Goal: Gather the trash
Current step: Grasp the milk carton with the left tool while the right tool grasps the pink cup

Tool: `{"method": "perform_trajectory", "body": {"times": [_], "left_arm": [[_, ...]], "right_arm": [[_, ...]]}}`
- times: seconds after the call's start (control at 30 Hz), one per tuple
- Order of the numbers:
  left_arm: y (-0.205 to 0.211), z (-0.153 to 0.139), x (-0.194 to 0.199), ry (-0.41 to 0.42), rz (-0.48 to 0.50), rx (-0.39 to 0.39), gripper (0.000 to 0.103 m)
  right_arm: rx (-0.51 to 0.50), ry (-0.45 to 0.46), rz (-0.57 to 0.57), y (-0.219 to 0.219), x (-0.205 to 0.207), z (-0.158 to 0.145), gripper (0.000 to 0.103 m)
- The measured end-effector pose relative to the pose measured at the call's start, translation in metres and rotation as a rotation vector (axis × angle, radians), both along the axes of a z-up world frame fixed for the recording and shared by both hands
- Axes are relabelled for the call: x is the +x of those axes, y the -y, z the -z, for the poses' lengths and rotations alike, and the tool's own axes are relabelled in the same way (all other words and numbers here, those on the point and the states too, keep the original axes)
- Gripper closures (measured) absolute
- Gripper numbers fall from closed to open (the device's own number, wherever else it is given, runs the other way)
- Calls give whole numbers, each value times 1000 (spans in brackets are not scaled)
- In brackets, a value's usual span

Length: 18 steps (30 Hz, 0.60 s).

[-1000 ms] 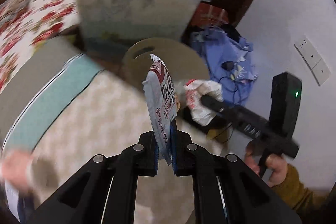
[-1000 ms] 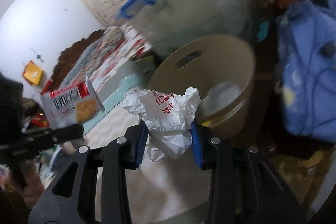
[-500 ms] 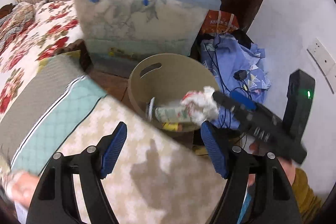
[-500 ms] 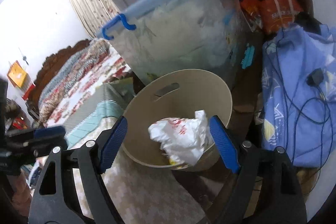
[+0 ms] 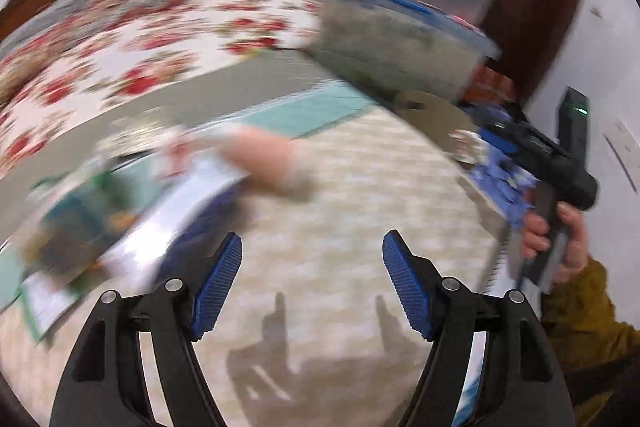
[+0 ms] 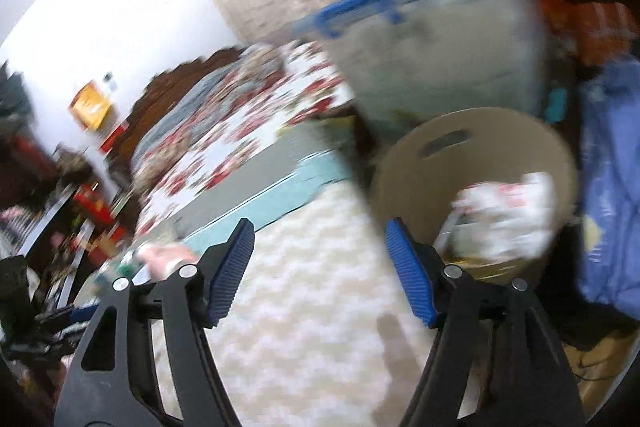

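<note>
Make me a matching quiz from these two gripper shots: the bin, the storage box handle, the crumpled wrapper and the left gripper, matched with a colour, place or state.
Things:
1. round bin
2. storage box handle
3. crumpled white wrapper
4. left gripper

Matches:
A. open, nothing between its pads
B. tan
C. blue
D. lying inside the bin

Pairs: 1-B, 2-C, 3-D, 4-A

One bin (image 6: 476, 163), two stacked storage boxes (image 6: 440, 59), one bed (image 6: 240, 147).
</note>
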State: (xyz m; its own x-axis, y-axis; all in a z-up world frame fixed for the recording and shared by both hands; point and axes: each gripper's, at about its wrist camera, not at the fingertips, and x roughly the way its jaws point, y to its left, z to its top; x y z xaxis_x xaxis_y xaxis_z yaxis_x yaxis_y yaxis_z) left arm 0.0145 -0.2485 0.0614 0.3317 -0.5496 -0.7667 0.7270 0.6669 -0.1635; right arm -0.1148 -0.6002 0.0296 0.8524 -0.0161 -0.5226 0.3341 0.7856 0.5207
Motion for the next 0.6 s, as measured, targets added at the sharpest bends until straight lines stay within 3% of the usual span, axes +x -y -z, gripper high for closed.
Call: {"method": "perform_trajectory", "body": {"times": [0.13, 0.2, 0.33, 0.43, 0.57, 0.6], "left_arm": [[-34, 3, 26, 70, -122, 62, 28], [-33, 5, 34, 95, -124, 79, 24], [-13, 16, 47, 129, -71, 134, 22], [2, 32, 56, 144, -39, 206, 22], [11, 52, 74, 111, -55, 246, 22], [11, 58, 77, 103, -66, 260, 23]], "right_arm": [[-41, -45, -209, -63, 52, -2, 32], [-114, -78, -319, -103, 79, -1, 23], [-282, -139, -404, -154, 114, 6, 15], [-401, -208, -430, -178, 137, 13, 15], [-456, -246, -476, -192, 156, 24, 16], [-468, -254, -486, -194, 160, 27, 29]]}}
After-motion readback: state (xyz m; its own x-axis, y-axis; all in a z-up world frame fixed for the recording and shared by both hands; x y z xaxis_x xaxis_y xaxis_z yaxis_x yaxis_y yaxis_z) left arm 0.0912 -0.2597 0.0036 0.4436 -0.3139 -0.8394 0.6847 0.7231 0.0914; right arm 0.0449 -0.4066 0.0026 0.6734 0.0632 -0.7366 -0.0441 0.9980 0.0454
